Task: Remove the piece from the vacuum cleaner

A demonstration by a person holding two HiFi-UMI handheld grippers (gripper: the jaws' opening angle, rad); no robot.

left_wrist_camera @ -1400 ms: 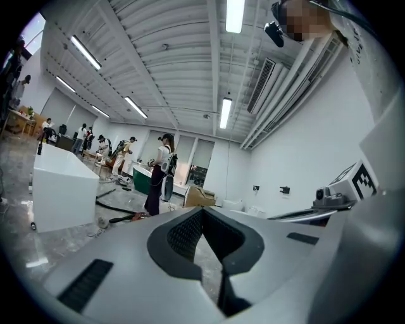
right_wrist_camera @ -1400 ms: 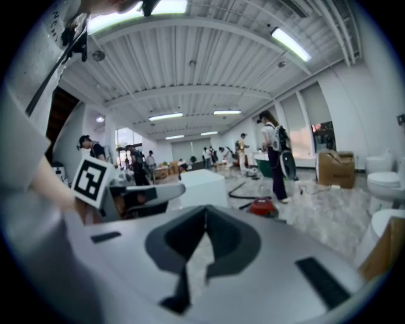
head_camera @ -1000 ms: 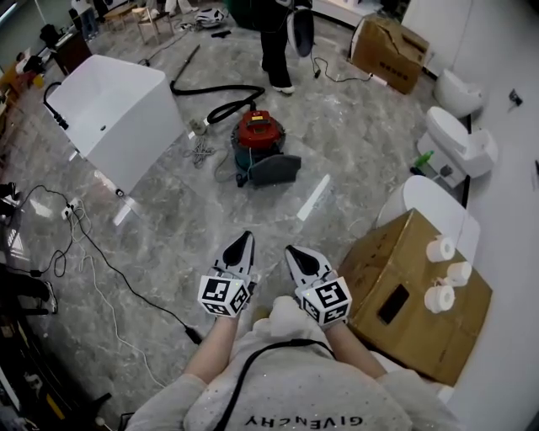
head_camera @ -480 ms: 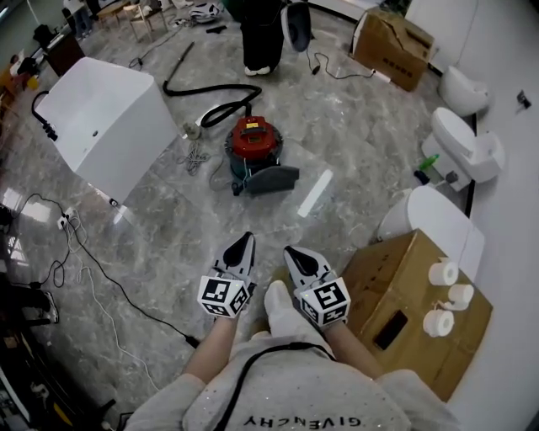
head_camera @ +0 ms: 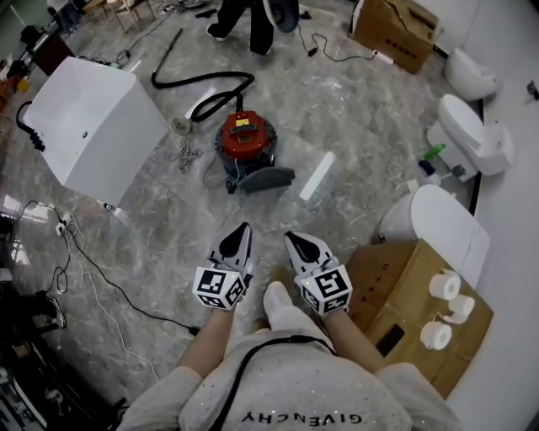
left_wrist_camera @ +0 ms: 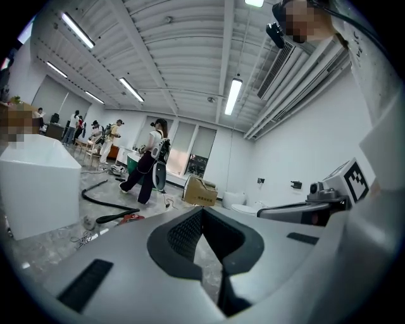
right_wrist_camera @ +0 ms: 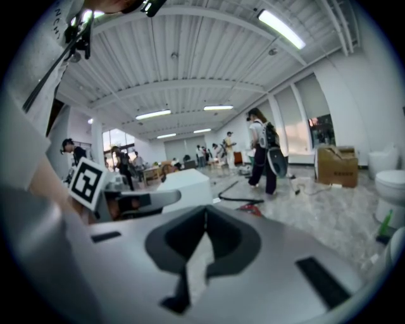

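A red vacuum cleaner with a grey floor piece at its near side stands on the marble floor ahead of me. Its black hose curls away behind it. Both grippers are held close to my body, well short of the cleaner. My left gripper is shut and empty. My right gripper is shut and empty too. In the left gripper view the cleaner is a small red shape far off; in the right gripper view the cleaner is just past the jaws.
A white box-shaped tub stands left of the cleaner. A cardboard box with paper rolls sits at my right, toilets beyond it. A white strip lies on the floor. Cables trail at left. A person walks behind.
I have stepped forward: the cleaner, tub and boxes have slid nearer and lower in the head view. The person behind walked left. Both grippers stay shut in the same pose.
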